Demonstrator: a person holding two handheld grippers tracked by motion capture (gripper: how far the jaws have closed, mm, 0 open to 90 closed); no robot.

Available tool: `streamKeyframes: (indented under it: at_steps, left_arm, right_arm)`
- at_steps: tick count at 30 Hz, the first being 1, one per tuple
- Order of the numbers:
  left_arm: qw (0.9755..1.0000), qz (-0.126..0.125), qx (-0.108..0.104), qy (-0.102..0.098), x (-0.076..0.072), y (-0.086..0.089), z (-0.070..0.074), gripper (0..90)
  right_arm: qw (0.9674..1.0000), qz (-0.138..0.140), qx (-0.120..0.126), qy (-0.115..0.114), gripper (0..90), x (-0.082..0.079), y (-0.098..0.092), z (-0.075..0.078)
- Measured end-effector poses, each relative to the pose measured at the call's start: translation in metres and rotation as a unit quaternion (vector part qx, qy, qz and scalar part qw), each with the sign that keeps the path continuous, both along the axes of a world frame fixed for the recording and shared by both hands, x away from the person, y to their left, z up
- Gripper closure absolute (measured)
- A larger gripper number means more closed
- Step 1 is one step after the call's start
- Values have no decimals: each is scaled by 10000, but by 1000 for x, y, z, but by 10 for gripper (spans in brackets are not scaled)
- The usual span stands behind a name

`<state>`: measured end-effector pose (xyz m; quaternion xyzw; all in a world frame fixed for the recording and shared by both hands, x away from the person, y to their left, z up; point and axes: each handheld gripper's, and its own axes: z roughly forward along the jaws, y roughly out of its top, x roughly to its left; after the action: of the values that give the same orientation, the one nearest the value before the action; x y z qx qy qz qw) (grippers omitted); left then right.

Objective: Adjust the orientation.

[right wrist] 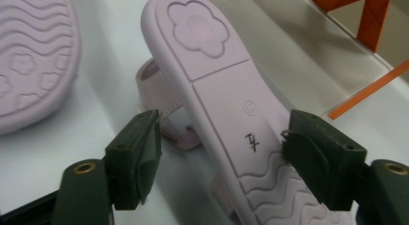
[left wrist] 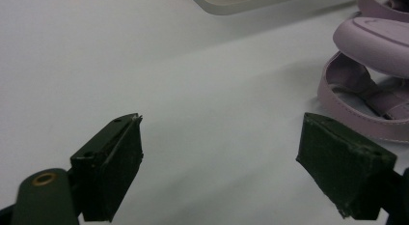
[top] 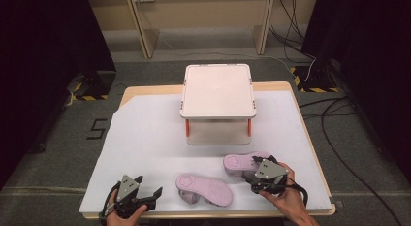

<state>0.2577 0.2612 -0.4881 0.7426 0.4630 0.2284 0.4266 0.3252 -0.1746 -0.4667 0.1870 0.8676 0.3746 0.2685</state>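
The right claw (right wrist: 219, 157) straddles the sole of the far sandal (right wrist: 217, 104), which lies sole-up, its flower-stamped heel pointing away from the claw. The jaws stand apart: the right-hand one is at or just against the sole's edge, while the left-hand one has a clear gap to the sole. I judge this the closing-in step of a grasp, with no firm grip made yet.

In the high view the same claw (top: 259, 180) sits over the near end of that sandal (top: 240, 163), on the right side of the table (top: 145, 138). The near sandal (top: 203, 188) lies sole-up just to its left, close to the table's front edge. The left claw (top: 145, 194) rests wide open at the front left, nothing between its jaws, and the near sandal (left wrist: 366, 65) is off to one side of it.

Beyond both stands a low white stand (top: 218, 90) with orange legs, its top bare.

Next, the right claw needs to centre on the narrow waist of the sole and close until both pads press. The sole is smooth and slightly curved, so a shallow or off-centre pinch could let it twist or slip out.
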Motion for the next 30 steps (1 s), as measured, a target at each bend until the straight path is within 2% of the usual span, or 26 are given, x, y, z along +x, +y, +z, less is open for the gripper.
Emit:
streamKeyframes:
  at_steps: [2, 3, 4, 5, 6, 7, 8, 9, 11, 14, 17, 20, 21, 24, 25, 26, 27, 28, 30]
  left_arm:
    - [10000, -2, 2, -16, 0, 0, 0, 153]
    - [10000, -9, 5, -19, 0, -1, 0, 153]
    - [10000, -24, -1, -9, 0, -1, 0, 154]
    - [10000, -24, -8, -9, 0, -1, 0, 154]
    - [10000, -21, -10, -12, 0, -1, 0, 154]
    - [10000, -21, -11, -13, 0, -1, 0, 154]
    - [10000, -21, -11, -13, 0, -1, 0, 154]
    - [10000, -28, -23, 1, 0, -1, -1, 154]
    - [10000, -42, -23, -8, 0, -1, 0, 154]
    - [10000, -59, -15, -10, 0, -2, 0, 154]
    - [10000, -62, -34, -13, 0, -2, 0, 155]
    - [10000, -72, -30, -22, 0, -1, 0, 155]
    - [10000, -67, -41, -12, 0, -1, 0, 157]
    - [10000, -63, -35, -18, 0, -1, 0, 157]
    - [10000, -65, -32, -25, -1, -1, 0, 158]
    - [10000, -65, -32, -25, -1, -1, 0, 158]
    - [10000, -37, -56, -27, 0, -1, 0, 158]
    - [10000, -34, -48, -40, 0, -1, 0, 158]
    - [10000, -35, -49, -33, 0, -1, 0, 158]
  right_arm:
    - [9998, -32, -144, -142, 306, 3, 3, 0]
    - [9998, -32, -144, -142, 306, 3, 3, 0]
    - [9991, -13, -321, -288, 307, 6, 6, -1]
    - [9989, 20, -358, -315, 320, 9, 7, -1]
    - [9985, 0, -418, -339, 348, 10, 7, -2]
    - [9975, -25, -542, -455, 382, 11, 8, -2]
    - [9975, -25, -542, -455, 382, 11, 8, -2]
    - [9956, -61, -728, -588, 458, 14, 9, -1]
    - [9944, -119, -795, -687, 551, 17, 8, 1]
    - [9945, -109, -789, -686, 574, 19, 7, 3]
    - [9902, -88, -1036, -931, 679, 15, 8, 8]
    - [9892, -40, -1091, -977, 705, 14, 6, 13]
    - [9900, -8, -1070, -924, 728, 11, 4, 20]
    - [9916, 61, -997, -825, 737, 9, 1, 26]
    - [9924, 163, -999, -693, 737, 4, -1, 34]
    - [9924, 163, -999, -693, 737, 4, -1, 34]
    - [9938, 261, -975, -460, 737, -3, -4, 40]
    - [9943, 296, -950, -385, 737, -5, -5, 42]
    - [9953, 393, -887, -71, 737, -11, -8, 45]
